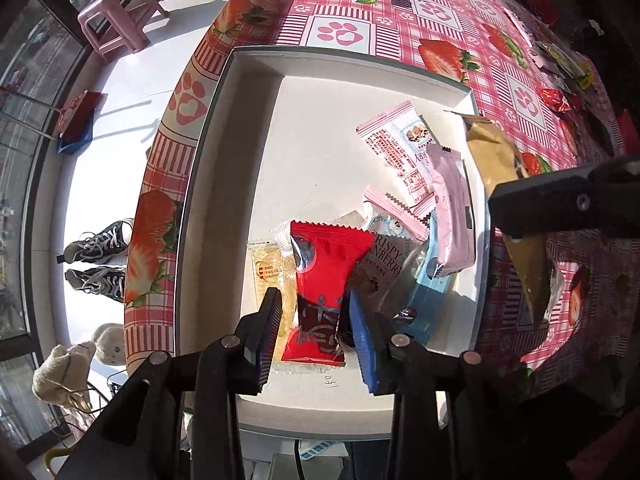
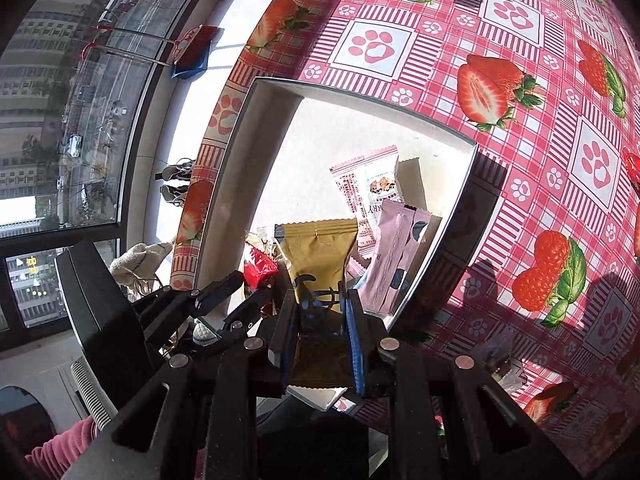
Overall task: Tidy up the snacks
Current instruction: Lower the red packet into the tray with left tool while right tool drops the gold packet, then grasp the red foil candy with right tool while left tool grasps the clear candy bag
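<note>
The right tool (image 2: 320, 320) is closed on a mustard-yellow packet (image 2: 320, 256) and holds it above the near right corner of the white tray (image 2: 272, 92), while the left tool (image 1: 316, 320) stands partly open around the lower end of a red packet (image 1: 320, 276) that lies in the tray, its pads not pressing on it. I think the yellow packet, thin and smooth and hanging loose from its end, could slip out or land on the tray edge and fall to the desk (image 2: 520, 160), because the tray corner is already crowded with pink (image 1: 452, 216), blue (image 1: 428, 300) and white wrappers.
</note>
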Available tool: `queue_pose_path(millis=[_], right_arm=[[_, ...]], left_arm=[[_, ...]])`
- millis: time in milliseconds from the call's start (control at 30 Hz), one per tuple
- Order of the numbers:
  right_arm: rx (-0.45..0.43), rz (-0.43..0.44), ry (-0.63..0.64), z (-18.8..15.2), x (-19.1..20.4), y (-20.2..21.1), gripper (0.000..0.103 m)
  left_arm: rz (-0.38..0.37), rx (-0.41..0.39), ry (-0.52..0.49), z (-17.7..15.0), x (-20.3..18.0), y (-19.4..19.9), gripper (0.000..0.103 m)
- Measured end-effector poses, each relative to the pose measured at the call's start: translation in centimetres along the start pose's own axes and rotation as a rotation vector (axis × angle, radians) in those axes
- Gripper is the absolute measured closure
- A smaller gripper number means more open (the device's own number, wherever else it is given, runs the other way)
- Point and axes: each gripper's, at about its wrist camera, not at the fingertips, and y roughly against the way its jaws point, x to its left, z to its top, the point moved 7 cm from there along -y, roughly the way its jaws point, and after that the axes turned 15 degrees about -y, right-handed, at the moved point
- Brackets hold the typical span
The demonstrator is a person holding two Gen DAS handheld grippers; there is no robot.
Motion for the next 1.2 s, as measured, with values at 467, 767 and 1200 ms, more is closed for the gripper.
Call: queue_pose_path(millis=[467, 767, 1200], right_arm=[[0.134, -0.155, -0.404, -1.9, -14.4, -3.0, 0.0], [-0.046, -0.111, -0.697, 2.7, -25.7, 3.1, 0.0], [-0.305, -0.175, -0.905, 14.1, -35.8, 9.8, 0.001]], left_arm=[[0.024, 0.03, -0.048, 0.8, -2.0, -0.4, 0.029], [0.053, 0.088, -0.078, 0.8, -3.3, -0.4, 0.028], [0.076, 0.148, -0.041, 1.2, -5.6, 0.5, 0.027]])
